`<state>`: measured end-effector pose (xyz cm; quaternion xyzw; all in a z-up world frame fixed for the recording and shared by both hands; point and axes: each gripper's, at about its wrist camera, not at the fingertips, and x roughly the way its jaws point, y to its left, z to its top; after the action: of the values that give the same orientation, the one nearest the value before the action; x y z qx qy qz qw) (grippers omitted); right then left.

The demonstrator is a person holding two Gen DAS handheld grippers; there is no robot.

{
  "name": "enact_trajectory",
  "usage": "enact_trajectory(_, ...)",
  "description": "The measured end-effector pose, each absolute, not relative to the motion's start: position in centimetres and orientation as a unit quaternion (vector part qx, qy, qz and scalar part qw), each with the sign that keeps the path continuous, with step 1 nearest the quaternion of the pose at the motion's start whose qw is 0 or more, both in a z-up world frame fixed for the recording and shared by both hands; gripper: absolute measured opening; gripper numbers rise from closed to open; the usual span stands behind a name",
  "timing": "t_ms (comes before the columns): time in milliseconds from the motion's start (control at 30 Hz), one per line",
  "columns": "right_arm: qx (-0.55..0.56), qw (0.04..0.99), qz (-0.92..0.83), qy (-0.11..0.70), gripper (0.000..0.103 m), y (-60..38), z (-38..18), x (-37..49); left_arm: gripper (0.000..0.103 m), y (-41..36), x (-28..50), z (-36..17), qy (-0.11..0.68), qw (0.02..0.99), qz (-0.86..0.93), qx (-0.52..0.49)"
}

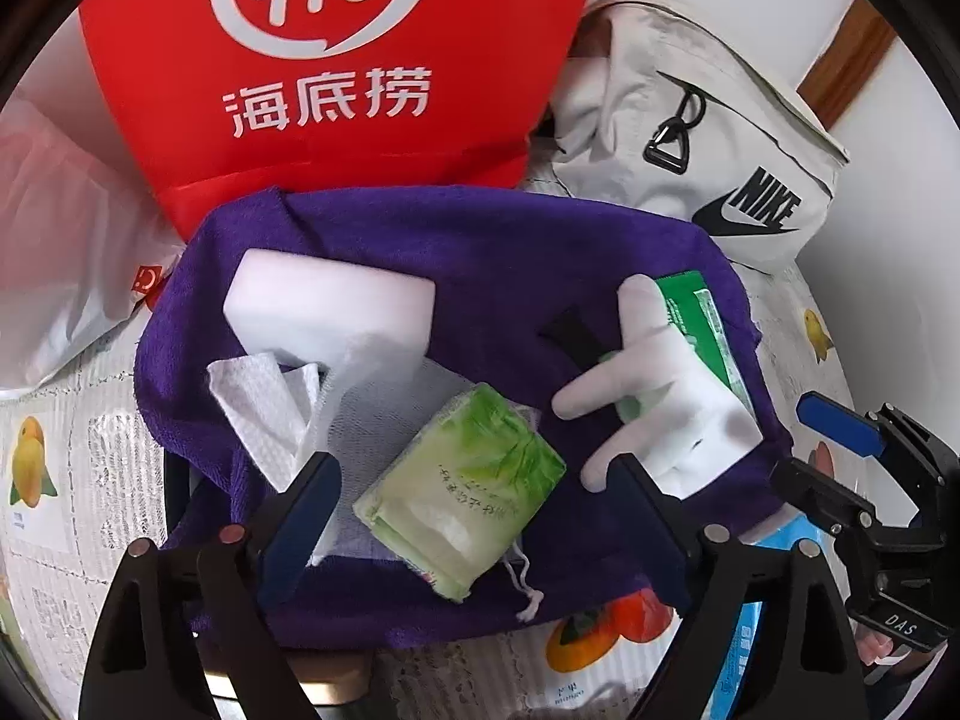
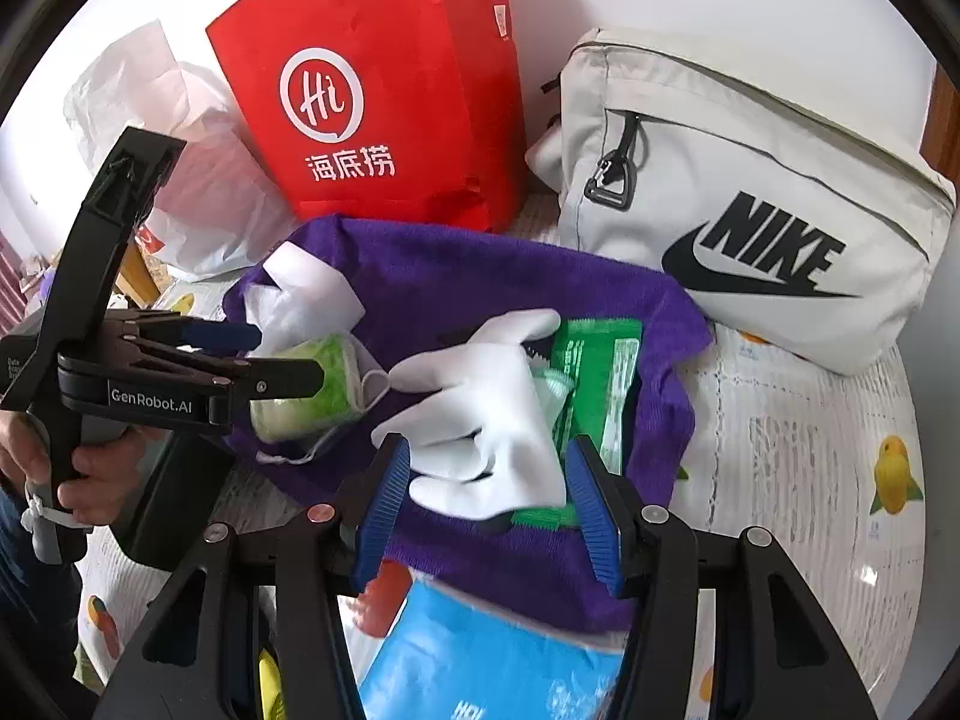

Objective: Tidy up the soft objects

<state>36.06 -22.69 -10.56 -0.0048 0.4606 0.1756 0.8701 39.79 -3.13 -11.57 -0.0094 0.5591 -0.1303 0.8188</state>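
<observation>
A purple towel (image 1: 480,252) (image 2: 480,276) lies spread on the table with soft things on it. My left gripper (image 1: 474,480) (image 2: 270,354) is open, its fingers on either side of a light green tissue pack (image 1: 462,480) (image 2: 312,384) and clear of it. The pack rests on a white mesh drawstring pouch (image 1: 390,408). My right gripper (image 2: 489,504) (image 1: 828,462) is open around a white glove (image 2: 480,414) (image 1: 660,384), which lies over a green wipes pack (image 2: 600,384) (image 1: 702,312). A white sponge block (image 1: 330,306) and a crumpled paper towel (image 1: 264,408) sit at the towel's left.
A red paper bag (image 1: 336,60) (image 2: 372,90) stands behind the towel, with a beige Nike bag (image 2: 750,210) (image 1: 690,138) to its right and a white plastic bag (image 2: 198,180) to its left. A blue packet (image 2: 480,660) lies at the near edge. A fruit-print cloth (image 2: 810,450) covers the table.
</observation>
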Motion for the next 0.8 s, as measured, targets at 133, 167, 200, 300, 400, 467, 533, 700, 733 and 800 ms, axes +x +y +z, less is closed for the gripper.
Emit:
enact_trajectory(133,0.006,0.871,0.173,0.461,0.054,-22.9,-10.2,35.0,0.09,-3.1,39.1,-10.6,0.554,0.823,-0.125,-0.004)
enact_trajectory(167,0.009,0.871,0.175,0.459,0.054,-22.8,-10.0,34.6,0.09,-3.0,38.9,-10.2,0.552,0.825,-0.123,-0.003)
enact_trajectory(200,0.009,0.871,0.177,0.457,0.054,-22.8,-9.8,34.2,0.09,-2.9,38.5,-9.7,0.548,0.827,-0.122,-0.003)
enact_trajectory(300,0.008,0.874,0.176,0.453,0.054,-22.8,-9.3,33.0,0.09,-2.6,37.1,-8.4,0.542,0.832,-0.118,0.003)
enact_trajectory(400,0.016,0.875,0.181,0.449,0.054,-22.7,-8.7,31.3,0.09,-2.0,35.3,-7.0,0.537,0.836,-0.115,0.008)
enact_trajectory(467,0.017,0.876,0.186,0.444,0.054,-22.5,-8.3,29.8,0.09,-1.6,34.0,-6.0,0.529,0.841,-0.111,0.011)
enact_trajectory(533,0.021,0.877,0.197,0.438,0.054,-22.0,-8.0,28.1,0.09,-0.7,32.2,-4.8,0.516,0.85,-0.104,0.011)
enact_trajectory(700,-0.006,0.874,0.234,0.427,0.051,-19.5,-8.2,23.3,0.09,1.8,27.9,-3.5,0.505,0.859,-0.088,-0.01)
enact_trajectory(733,-0.008,0.872,0.238,0.427,0.049,-19.1,-8.4,22.6,0.09,2.3,27.1,-3.6,0.505,0.859,-0.085,-0.014)
enact_trajectory(800,-0.003,0.865,0.256,0.431,0.038,-18.2,-9.0,20.8,0.09,3.3,25.4,-3.9,0.509,0.857,-0.075,-0.023)
